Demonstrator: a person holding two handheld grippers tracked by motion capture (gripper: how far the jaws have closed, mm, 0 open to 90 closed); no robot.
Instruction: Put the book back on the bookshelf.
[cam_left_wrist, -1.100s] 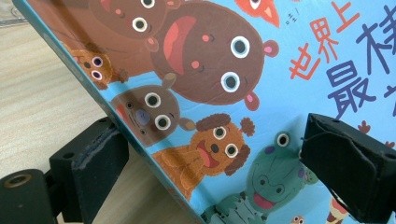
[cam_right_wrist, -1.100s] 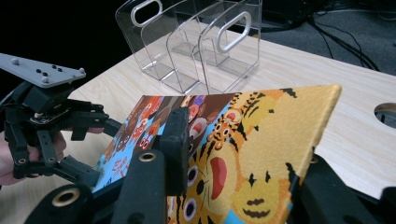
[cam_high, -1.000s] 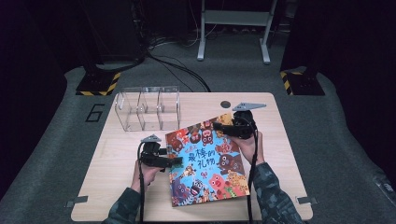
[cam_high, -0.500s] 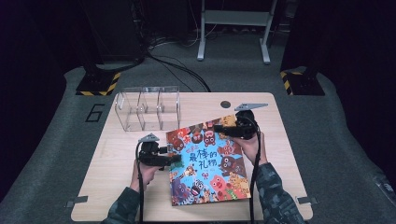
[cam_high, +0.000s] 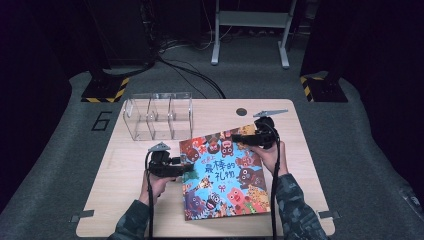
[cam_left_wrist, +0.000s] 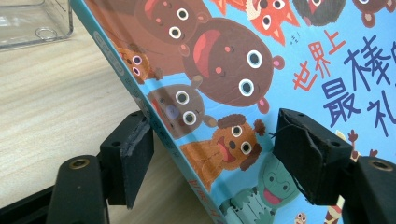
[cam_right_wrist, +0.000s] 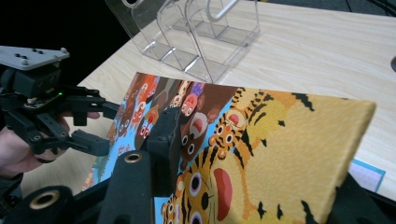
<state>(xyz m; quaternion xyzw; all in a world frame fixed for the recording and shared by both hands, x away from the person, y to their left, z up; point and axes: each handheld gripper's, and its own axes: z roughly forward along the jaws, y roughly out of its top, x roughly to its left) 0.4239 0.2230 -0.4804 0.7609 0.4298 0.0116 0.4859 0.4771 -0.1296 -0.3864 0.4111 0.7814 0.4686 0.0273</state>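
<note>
A colourful picture book (cam_high: 222, 175) with cartoon animals lies on the wooden table (cam_high: 125, 200), its far edge tilted up. My left gripper (cam_high: 187, 167) is at the book's left edge. In the left gripper view its jaws (cam_left_wrist: 215, 140) straddle the spine edge of the book (cam_left_wrist: 280, 70) with a gap; they have just been closing and stand open. My right gripper (cam_high: 237, 139) holds the far right corner. In the right gripper view its jaws (cam_right_wrist: 257, 158) clasp the raised book (cam_right_wrist: 303, 121), though they have just been opening a little. The left gripper (cam_right_wrist: 105, 127) shows beyond.
A clear acrylic organizer (cam_high: 159, 116) with several compartments stands at the table's far left, just beyond the book. A small round hole (cam_high: 242, 111) sits near the far edge. Black stands and cables lie on the floor behind the table.
Both hands and the book stay almost where they were. The jaw movements are too small to make out from above.
</note>
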